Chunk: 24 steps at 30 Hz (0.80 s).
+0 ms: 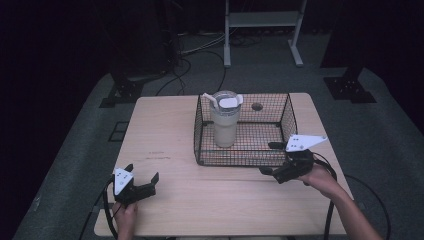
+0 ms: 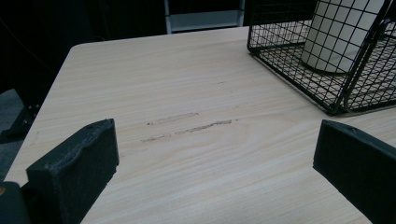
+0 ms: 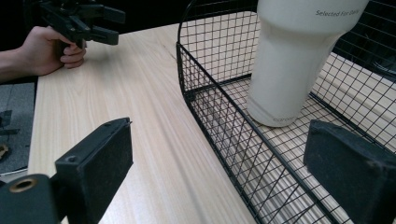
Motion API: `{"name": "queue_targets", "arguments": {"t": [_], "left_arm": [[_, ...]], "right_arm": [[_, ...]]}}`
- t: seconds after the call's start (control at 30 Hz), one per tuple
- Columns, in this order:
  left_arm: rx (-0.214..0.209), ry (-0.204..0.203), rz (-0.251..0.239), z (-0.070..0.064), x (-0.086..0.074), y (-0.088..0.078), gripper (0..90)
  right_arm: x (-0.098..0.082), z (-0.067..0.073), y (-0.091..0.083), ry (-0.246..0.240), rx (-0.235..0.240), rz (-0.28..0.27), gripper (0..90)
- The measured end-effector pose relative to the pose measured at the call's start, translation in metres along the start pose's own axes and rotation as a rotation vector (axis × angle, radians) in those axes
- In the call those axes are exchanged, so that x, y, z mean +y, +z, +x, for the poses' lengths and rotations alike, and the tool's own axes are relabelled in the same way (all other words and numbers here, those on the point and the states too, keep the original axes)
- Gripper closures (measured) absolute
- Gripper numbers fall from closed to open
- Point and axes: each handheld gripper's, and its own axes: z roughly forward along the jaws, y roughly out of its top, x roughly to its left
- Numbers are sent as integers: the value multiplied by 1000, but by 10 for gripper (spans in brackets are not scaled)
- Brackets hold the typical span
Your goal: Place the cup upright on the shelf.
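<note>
Room: dark, grey floor around one light wood table [image 1: 175, 200]; a white metal frame [image 1: 262, 20] and loose cables on the floor well beyond the table's far edge.
Left hand-held gripper [image 1: 144, 176]: jaws spread wide, nothing between them, nothing touched. It sits above the table's near left corner, held by the person's left hand [image 1: 125, 216]. In the left gripper view its two black jaws frame bare wood and two faint scuff marks [image 2: 191, 126].
Right hand-held gripper [image 1: 271, 157]: jaws wide apart, holding nothing. It hangs just outside the near right corner of the wire basket [image 1: 287, 107], held by the person's right hand [image 1: 320, 177]. In the right gripper view one jaw is over the bare table and the other over the basket's side, so the basket's near wall runs between them; I cannot tell whether a jaw touches the wire.
Tumbler [image 1: 225, 120]: cream, upright, clear lid with a straw, standing on the basket floor. It is straight ahead of the right hand-held gripper, just past the basket wall; from the left hand-held gripper it is well ahead and off to the right.
Basket: black wire, open top, on the table ahead of the right hand-held gripper.
Count: hand-held grippers 2, tumblers 1, baskets 1, tables 1.
Other: a small round hole [image 1: 257, 106] in the tabletop shows behind the tumbler, through the basket mesh.
</note>
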Motion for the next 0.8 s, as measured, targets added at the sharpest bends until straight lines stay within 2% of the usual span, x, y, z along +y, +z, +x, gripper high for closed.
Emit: {"name": "queue_targets", "arguments": {"t": [0.43,0.5,0.8], "left_arm": [[0,-3,1,0,0,0,0],[0,-3,-2,0,0,0,0],[0,-3,-1,0,0,0,0]], "right_arm": [[-24,12,-9,16,10,-13,74],[-28,13,-10,7,2,-9,74],[-42,14,-21,29,-17,-17,75]]}}
